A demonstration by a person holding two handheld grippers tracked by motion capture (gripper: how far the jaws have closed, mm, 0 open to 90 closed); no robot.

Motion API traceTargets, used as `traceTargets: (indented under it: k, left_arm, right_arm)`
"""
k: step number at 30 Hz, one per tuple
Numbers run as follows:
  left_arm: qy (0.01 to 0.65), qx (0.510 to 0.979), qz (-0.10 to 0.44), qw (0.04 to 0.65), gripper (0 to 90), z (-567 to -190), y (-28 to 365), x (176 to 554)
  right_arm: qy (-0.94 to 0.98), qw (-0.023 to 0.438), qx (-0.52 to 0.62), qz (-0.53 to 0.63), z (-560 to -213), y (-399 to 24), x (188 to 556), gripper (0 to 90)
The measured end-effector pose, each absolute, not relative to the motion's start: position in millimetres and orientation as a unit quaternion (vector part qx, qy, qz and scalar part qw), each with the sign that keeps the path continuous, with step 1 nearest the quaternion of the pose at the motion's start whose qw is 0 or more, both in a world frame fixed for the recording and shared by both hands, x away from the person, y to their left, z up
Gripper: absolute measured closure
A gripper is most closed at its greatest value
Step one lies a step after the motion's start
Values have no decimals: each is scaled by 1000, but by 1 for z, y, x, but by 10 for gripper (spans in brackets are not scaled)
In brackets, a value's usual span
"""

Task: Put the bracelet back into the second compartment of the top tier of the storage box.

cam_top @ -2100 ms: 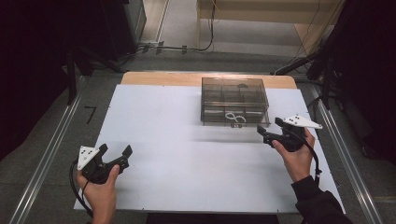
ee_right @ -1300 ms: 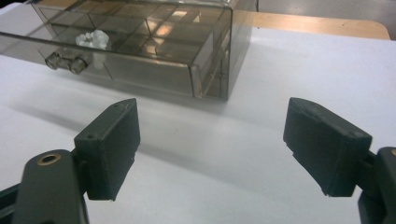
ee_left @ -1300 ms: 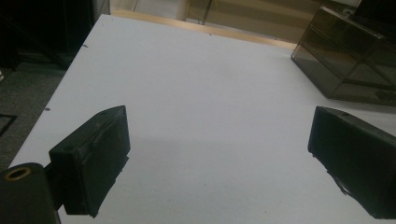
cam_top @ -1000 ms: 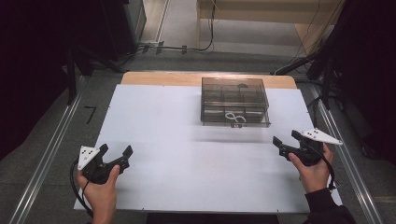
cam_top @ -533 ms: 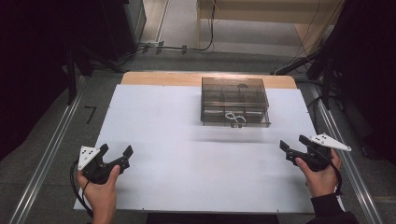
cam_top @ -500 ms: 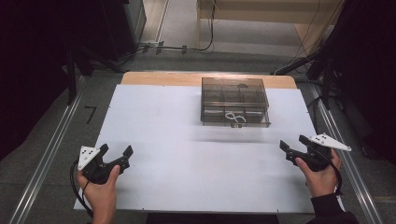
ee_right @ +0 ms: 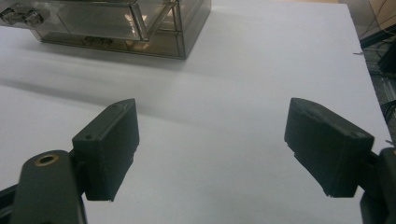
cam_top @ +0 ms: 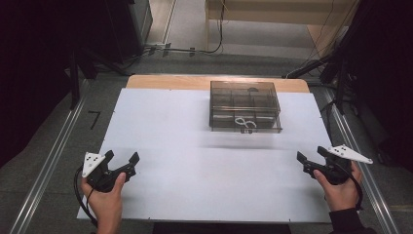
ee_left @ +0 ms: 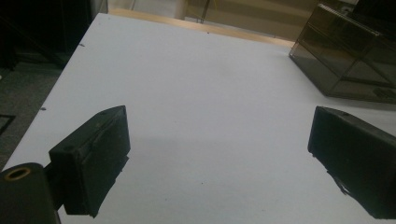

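While I hold both tools low over the white table (cam_top: 165, 126):
Left gripper (cam_top: 121, 159): jaws wide apart, gripping nothing.
Right gripper (cam_top: 312, 155): jaws spread, holding nothing.
Smoky clear box (cam_top: 245, 106): well ahead, between them, nearer my right gripper.

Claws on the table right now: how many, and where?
2. Left claw sits open near the table's front-left corner; right claw sits open near the front-right edge, both well short of the smoky box.

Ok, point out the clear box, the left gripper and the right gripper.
clear box (cam_top: 245, 92): high view, on its top panel.
left gripper (cam_top: 120, 158): high view, midway between its open fingers.
right gripper (cam_top: 311, 155): high view, midway between its open fingers.
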State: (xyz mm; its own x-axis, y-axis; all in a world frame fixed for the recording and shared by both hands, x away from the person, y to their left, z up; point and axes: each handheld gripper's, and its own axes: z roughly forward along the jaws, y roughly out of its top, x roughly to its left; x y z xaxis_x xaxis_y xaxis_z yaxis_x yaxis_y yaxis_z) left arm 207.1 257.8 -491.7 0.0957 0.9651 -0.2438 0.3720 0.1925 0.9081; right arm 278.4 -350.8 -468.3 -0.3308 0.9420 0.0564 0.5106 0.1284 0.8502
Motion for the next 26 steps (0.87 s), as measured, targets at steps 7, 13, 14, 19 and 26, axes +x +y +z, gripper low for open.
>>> traceTargets:
  k: [7,13,14,19,26]
  left_arm:
    - [598,561,304,486,59,-492,256,209]
    - [596,565,302,484,59,-492,255,209]
    - [597,565,301,484,59,-492,255,210]
    - [595,566,301,484,59,-492,254,210]
    - [593,570,299,484,59,-492,252,211]
  right_arm:
    - [700,261,523,409,-469,-358,270,163]
    - [699,261,525,410,-469,-363,264,163]
    - [698,260,526,410,-469,-363,263,163]
    - [696,261,528,411,-469,-367,258,163]
    - [690,260,534,413,-468,-374,251,162]
